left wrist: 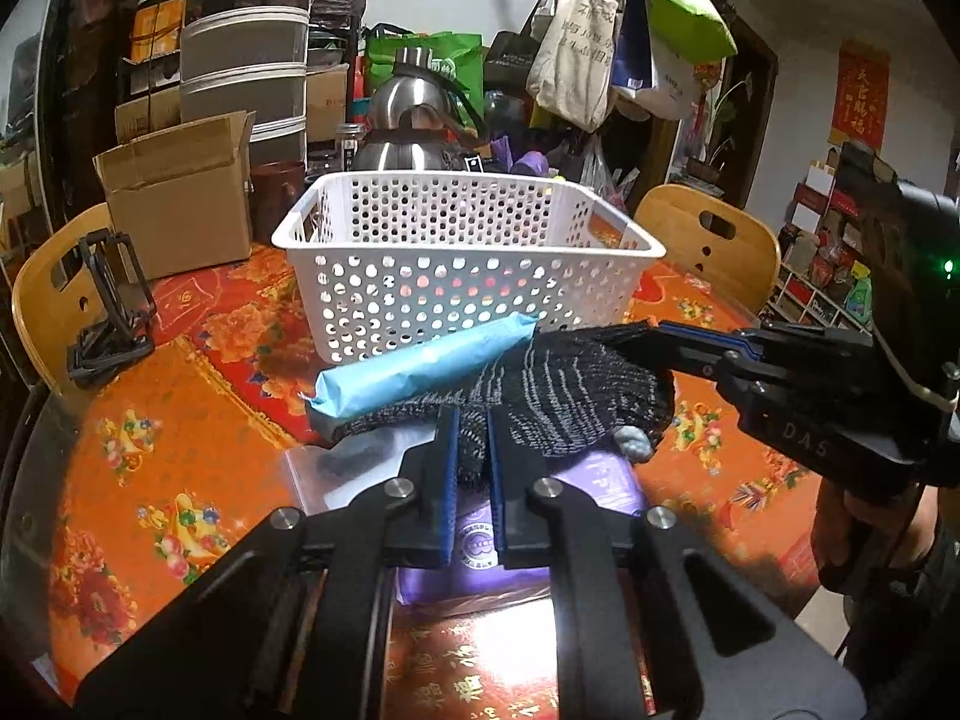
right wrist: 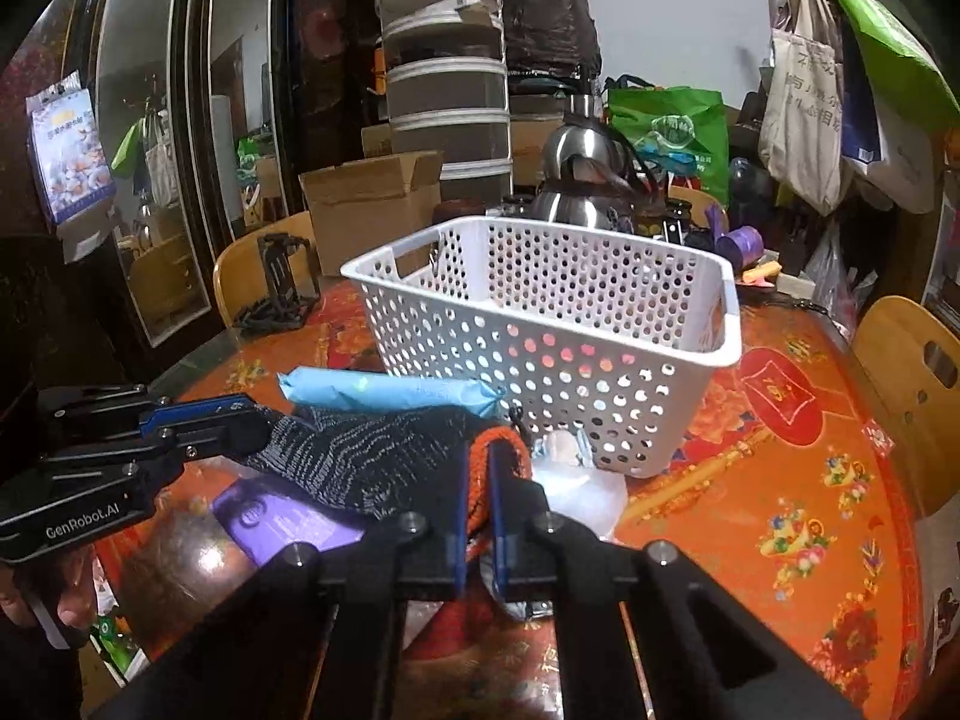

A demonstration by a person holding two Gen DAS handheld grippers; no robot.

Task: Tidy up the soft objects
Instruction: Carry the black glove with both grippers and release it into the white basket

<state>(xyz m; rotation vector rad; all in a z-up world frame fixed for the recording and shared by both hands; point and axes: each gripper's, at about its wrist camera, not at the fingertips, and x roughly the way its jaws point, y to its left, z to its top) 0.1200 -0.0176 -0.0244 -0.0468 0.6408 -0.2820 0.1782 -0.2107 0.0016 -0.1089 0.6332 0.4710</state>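
The knit glove (left wrist: 576,396) is coarse black-and-grey yarn with an orange cuff, matt. Behind it stands a white perforated plastic basket (left wrist: 462,276), and against the basket's front wall lies a smooth blue paper-like packet (left wrist: 414,366). Behind the basket a polished steel kettle (left wrist: 414,120) gleams; the tablecloth (left wrist: 198,468) under it looks glossy.

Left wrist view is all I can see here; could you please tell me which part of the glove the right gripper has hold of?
Observer: The right gripper is shut on the orange cuff of the black glove.
Operator: Thank you. Does anything lie beneath that end?
Observer: A crumpled clear plastic bag lies there, by the near corner of the white basket.
Operator: And how does my left gripper look from that side?
Observer: Seen side-on, the left gripper is closed on the glove's opposite end.
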